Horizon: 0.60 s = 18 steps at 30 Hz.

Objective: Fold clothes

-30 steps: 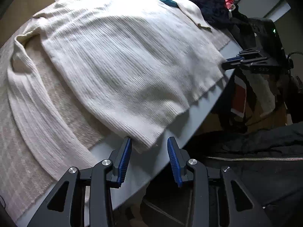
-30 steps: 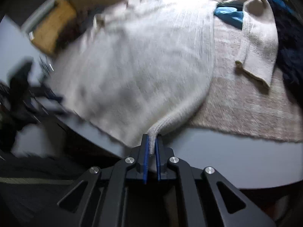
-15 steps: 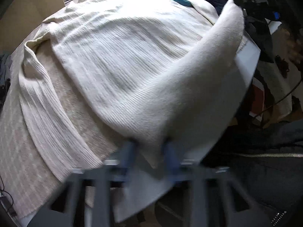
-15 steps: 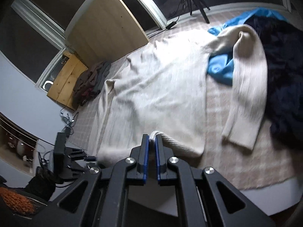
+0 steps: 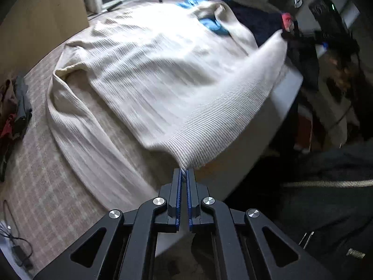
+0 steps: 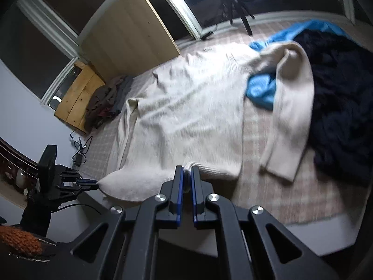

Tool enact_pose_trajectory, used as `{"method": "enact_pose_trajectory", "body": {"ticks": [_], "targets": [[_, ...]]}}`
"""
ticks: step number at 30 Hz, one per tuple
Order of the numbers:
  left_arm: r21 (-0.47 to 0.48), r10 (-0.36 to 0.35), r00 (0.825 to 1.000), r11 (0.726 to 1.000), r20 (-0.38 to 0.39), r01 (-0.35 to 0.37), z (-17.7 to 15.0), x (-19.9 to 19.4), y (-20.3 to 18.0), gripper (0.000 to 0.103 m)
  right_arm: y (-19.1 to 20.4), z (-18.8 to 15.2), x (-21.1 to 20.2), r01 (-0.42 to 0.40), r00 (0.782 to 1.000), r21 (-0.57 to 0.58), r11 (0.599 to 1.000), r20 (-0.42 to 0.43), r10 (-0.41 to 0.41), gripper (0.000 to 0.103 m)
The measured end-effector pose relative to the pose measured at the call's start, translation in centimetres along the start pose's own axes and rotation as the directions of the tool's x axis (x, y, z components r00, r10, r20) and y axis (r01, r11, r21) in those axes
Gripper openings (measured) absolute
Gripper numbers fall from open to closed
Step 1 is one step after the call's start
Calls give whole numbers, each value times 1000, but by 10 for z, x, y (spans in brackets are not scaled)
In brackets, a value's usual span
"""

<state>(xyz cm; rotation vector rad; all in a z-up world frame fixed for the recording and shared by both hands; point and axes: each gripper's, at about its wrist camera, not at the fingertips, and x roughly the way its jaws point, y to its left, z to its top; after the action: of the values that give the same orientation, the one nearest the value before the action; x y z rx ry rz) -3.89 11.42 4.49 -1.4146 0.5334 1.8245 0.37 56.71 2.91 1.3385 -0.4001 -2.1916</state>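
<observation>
A cream ribbed sweater (image 6: 191, 116) lies on a checked blanket (image 6: 275, 186); both hand-held grippers, left (image 5: 184, 175) and right (image 6: 187, 171), pinch its hem; wooden cabinet (image 6: 126, 30) upper left.

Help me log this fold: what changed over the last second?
The left gripper, open around the cream sweater's hem corner a second ago, has just closed on it and raised it. The right gripper kept its grip, lifting the other corner. Sleeves, blue garment and dark pile stayed.

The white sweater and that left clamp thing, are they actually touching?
Touching. In the left wrist view the left gripper is closed on the white sweater, its hem corner pinched between the blue pads.
</observation>
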Motion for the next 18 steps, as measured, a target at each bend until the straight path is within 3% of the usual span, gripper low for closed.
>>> {"method": "enact_pose_trajectory", "body": {"ticks": [3, 7, 9, 11, 18], "targets": [[-16, 9, 1000, 1000, 8, -9, -7, -1, 2, 5, -1, -8, -2, 15, 1000, 14, 1000, -5, -15, 6], [-85, -55, 998, 995, -6, 54, -23, 18, -2, 22, -4, -6, -1, 49, 999, 18, 999, 12, -49, 6], [-88, -61, 998, 994, -24, 59, -30, 26, -11, 25, -5, -4, 0, 76, 997, 12, 997, 15, -77, 6], [-107, -59, 998, 993, -29, 55, -30, 37, -16, 34, -10, -2, 3, 104, 994, 14, 994, 10, -104, 6], [-133, -44, 999, 990, -14, 42, -17, 59, -25, 37, -42, 6, 10, 189, 982, 61, 980, 2, -189, 6]]}}
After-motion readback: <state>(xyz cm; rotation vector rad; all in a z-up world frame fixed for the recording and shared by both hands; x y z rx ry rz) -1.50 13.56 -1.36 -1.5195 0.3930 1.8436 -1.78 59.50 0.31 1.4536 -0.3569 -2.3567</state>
